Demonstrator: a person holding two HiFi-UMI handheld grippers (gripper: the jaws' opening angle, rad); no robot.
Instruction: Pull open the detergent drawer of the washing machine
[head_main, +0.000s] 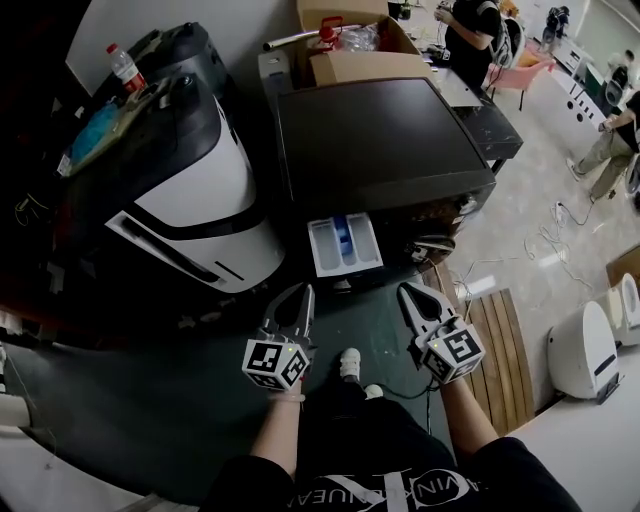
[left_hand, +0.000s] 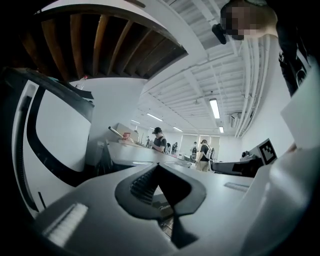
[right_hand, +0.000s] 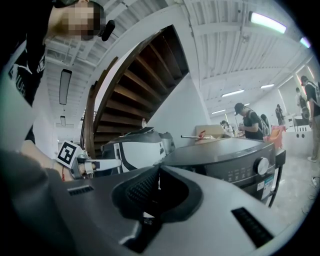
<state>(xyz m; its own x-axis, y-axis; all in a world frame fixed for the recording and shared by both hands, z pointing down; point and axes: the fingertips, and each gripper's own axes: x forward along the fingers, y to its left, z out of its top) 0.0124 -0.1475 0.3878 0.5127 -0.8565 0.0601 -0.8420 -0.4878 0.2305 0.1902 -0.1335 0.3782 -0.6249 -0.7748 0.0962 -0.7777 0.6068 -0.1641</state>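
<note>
The dark washing machine (head_main: 380, 140) stands in front of me. Its white detergent drawer (head_main: 343, 245), with a blue insert, sticks out of the front panel. My left gripper (head_main: 300, 297) hangs below and left of the drawer, apart from it, jaws together and empty. My right gripper (head_main: 412, 295) is level with it, below and right of the drawer, also shut on nothing. In the left gripper view the shut left gripper (left_hand: 159, 165) points at the washing machine (left_hand: 135, 155). In the right gripper view the right gripper (right_hand: 159, 167) is closed, with the washing machine (right_hand: 240, 160) and its knob (right_hand: 259, 165) to the right.
A white-and-black machine (head_main: 190, 210) stands close on the left, with a bottle (head_main: 125, 68) behind it. A cardboard box (head_main: 350, 45) sits behind the washer. A wooden pallet (head_main: 500, 340) and a white appliance (head_main: 585, 350) are on the right. People stand at the back.
</note>
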